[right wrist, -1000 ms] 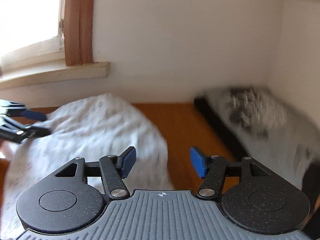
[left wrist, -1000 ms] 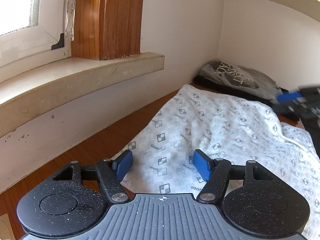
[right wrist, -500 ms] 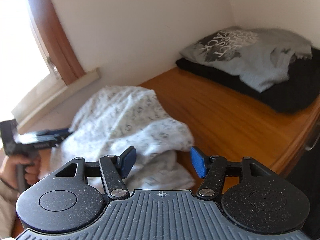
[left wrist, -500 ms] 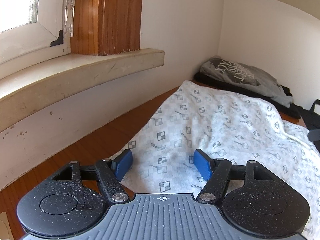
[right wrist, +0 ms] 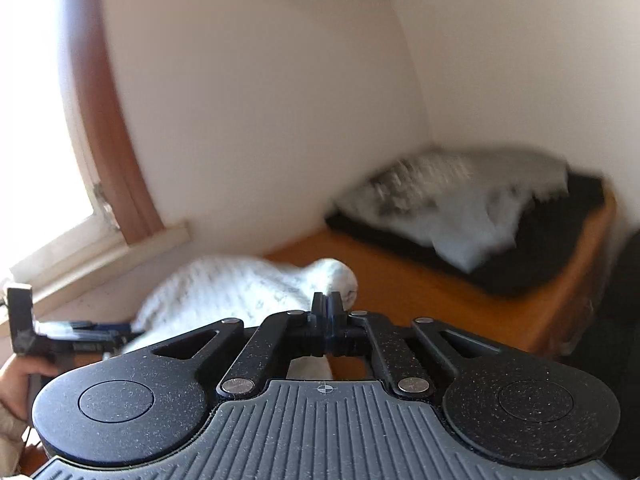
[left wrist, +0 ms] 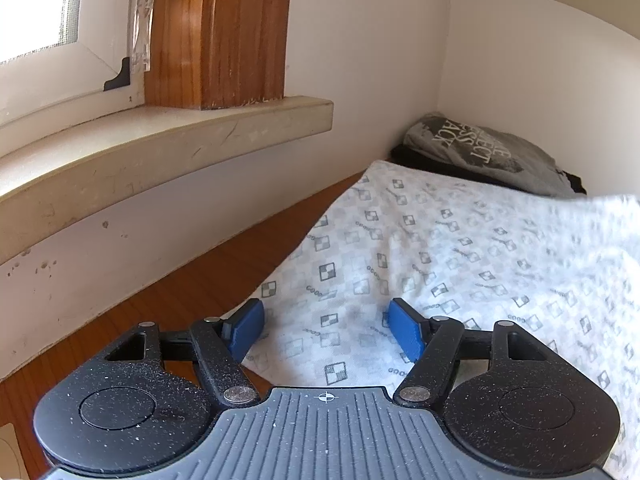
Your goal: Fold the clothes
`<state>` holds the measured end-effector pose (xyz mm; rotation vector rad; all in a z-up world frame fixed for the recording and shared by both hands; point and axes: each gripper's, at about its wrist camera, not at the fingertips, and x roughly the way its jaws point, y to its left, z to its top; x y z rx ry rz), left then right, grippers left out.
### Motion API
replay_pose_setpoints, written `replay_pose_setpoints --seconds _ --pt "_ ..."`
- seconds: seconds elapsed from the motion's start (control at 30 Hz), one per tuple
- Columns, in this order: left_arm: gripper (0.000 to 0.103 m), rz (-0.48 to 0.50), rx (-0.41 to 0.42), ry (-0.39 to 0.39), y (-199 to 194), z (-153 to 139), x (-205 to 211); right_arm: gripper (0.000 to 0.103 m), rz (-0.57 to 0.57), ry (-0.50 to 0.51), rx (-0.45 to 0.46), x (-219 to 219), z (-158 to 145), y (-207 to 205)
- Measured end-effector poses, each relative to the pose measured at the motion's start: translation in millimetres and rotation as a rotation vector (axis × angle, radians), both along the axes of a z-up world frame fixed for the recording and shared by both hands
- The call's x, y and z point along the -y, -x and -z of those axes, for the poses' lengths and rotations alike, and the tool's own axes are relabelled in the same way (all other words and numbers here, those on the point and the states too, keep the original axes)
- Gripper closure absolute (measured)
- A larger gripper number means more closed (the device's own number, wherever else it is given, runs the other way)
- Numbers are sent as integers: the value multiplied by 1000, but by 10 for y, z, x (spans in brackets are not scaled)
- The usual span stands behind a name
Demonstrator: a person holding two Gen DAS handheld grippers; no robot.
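While left gripper [left wrist: 326, 330] jaws gape over patterned cloth [left wrist: 440, 264] — right gripper [right wrist: 327, 304] jaws pinch its edge.

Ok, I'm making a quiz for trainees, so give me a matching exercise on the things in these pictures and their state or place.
Things:
1. left gripper
2. right gripper
3. grey T-shirt
4. patterned cloth

States or places:
a. lies on a black garment in the corner
b. jaws shut
c. jaws apart over the cloth's near edge
d. spread on the wooden table

Pairs: 1-c, 2-b, 3-a, 4-d
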<state>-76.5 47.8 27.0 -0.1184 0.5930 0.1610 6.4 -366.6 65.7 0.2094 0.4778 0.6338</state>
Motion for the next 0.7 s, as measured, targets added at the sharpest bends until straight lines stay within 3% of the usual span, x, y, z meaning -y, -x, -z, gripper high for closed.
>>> replay_pose_setpoints --seconds 0.17,0.33,0.43,0.57,0.63,0.7 --pt "31 6 14 -26 25 -46 72 99 39 14 -44 -17 234 24" --pt "31 51 51 -64 72 -139 271 72 49 -44 -66 -22 262 106" --pt "30 82 53 -54 71 -149 350 66 10 -93 -105 -98 290 160" --pt "30 93 43 -56 56 -111 385 60 -26 -131 -175 -286 349 123" --pt "30 93 43 -48 56 -103 367 57 -15 -101 -176 -426 374 83" --pt "30 91 46 -34 64 -105 338 63 1 -96 -155 -493 370 71"
